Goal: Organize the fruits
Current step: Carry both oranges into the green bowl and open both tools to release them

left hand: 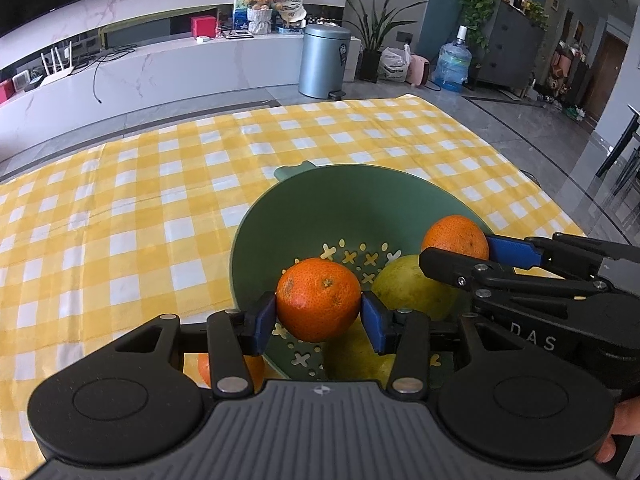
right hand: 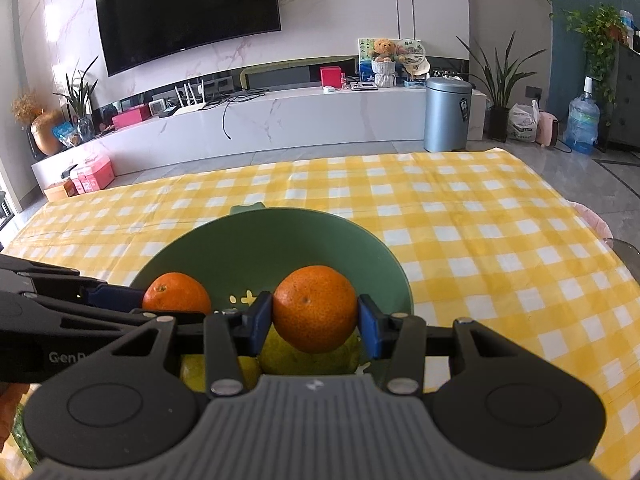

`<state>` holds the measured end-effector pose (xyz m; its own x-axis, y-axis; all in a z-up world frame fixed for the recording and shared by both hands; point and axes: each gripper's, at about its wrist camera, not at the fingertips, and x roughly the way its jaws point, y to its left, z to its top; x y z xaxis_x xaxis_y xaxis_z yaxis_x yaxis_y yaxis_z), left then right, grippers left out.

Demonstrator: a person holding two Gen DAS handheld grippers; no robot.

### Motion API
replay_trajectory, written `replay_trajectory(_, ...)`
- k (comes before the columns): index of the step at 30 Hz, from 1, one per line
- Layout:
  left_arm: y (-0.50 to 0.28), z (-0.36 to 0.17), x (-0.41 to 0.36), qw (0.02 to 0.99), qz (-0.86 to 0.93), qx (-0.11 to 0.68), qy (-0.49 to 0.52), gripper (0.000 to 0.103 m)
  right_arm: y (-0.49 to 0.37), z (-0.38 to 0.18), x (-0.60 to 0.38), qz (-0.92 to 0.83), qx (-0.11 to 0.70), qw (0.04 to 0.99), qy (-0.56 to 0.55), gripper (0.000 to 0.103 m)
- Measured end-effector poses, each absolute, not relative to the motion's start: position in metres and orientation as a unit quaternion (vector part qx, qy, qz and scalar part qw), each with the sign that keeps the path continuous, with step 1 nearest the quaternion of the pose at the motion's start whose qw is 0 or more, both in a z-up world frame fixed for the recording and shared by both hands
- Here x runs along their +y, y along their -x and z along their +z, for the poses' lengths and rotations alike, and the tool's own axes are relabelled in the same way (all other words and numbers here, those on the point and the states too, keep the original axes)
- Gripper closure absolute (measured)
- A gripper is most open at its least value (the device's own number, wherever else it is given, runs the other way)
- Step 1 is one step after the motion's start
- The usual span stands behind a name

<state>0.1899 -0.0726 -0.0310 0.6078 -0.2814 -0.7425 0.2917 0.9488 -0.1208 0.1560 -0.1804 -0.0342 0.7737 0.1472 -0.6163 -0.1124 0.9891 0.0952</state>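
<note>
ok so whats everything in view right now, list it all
held oranges: two, orange, one in the left tool, one in the right tool, both over the colander
loose orange: one, orange, on the tablecloth beside the colander, partly hidden
yellow-green fruits: at least two, inside the colander
colander: one, green, on the tablecloth
tablecloth: one, yellow and white check
bin: one, grey-blue, on the floor beyond
water jug: one, blue, on the floor
tv: one, black, on the wall
left tool: black, blue pads, gripping
right tool: same, gripping
</note>
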Motion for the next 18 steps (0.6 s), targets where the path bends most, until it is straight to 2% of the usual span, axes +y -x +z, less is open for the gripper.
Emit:
replay_trajectory(3, -0.188, -0.027, -0.07, 0.898, -0.157, 0.411, 0.001, 0.049, -0.155, -0.034, -0.182, 0.071, 0.326, 0.942, -0.028, 0.06)
replay_trajectory(6, -0.184, -0.019, -0.069, 0.905, -0.16, 0.394, -0.001, 0.04, -0.155, -0.033, -0.183, 0.071, 0.325, 0.942, -0.031, 0.06)
replay_trajectory(18, -0.175, 0.002, -0.042, 0.921, -0.117, 0.372, 0.014, 0.039, -0.162, -0.031, -0.176, 0.093, 0.326, 0.94, -0.038, 0.06)
